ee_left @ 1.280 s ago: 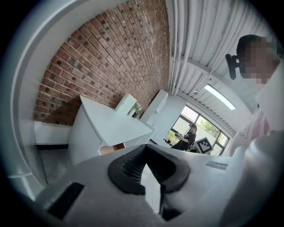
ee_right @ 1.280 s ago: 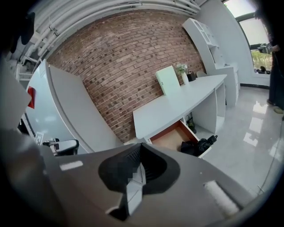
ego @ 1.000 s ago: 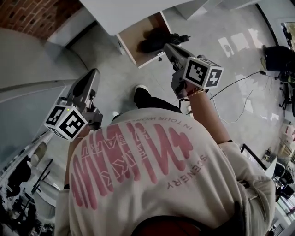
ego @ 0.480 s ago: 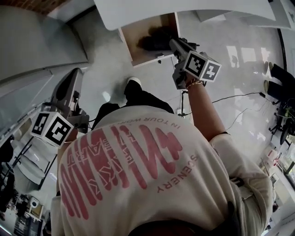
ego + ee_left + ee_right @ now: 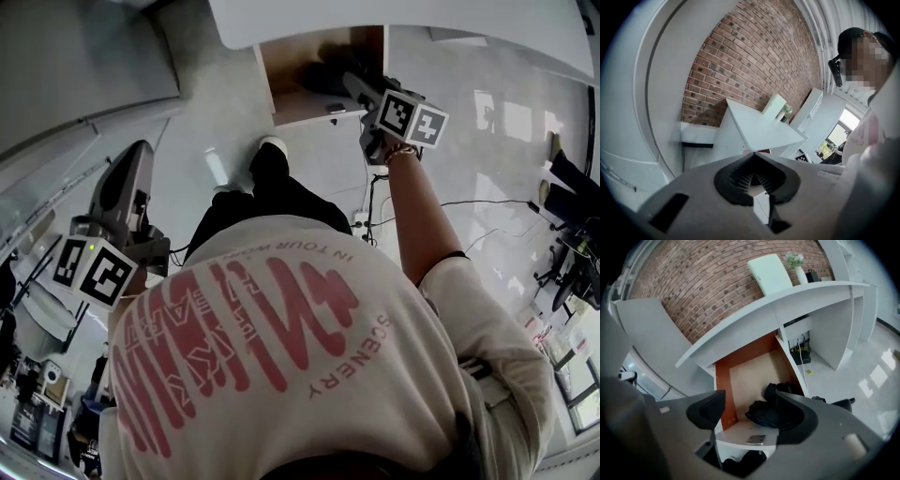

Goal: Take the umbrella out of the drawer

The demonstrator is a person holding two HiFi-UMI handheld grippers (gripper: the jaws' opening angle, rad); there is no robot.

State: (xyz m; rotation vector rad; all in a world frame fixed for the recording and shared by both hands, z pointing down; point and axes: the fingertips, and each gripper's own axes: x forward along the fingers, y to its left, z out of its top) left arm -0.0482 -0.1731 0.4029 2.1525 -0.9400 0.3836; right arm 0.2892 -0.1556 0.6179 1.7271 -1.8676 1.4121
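- Right tongs [image 5: 747,403]: spread, having just been opening; nothing between them, above the drawer [image 5: 750,373].
- Left tongs [image 5: 752,157]: pressed together, empty.
- Umbrella [image 5: 761,411]: in the drawer, 5 o'clock corner.
- Risk: pinching loose fabric only, so the Umbrella slips free; a jaw catching the drawer wall.

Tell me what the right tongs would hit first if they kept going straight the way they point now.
Most likely the black umbrella in the open drawer, dead ahead. The right tongs have just been opening, with nothing gripped between them. Depth is unclear; the drawer's front edge might come first.
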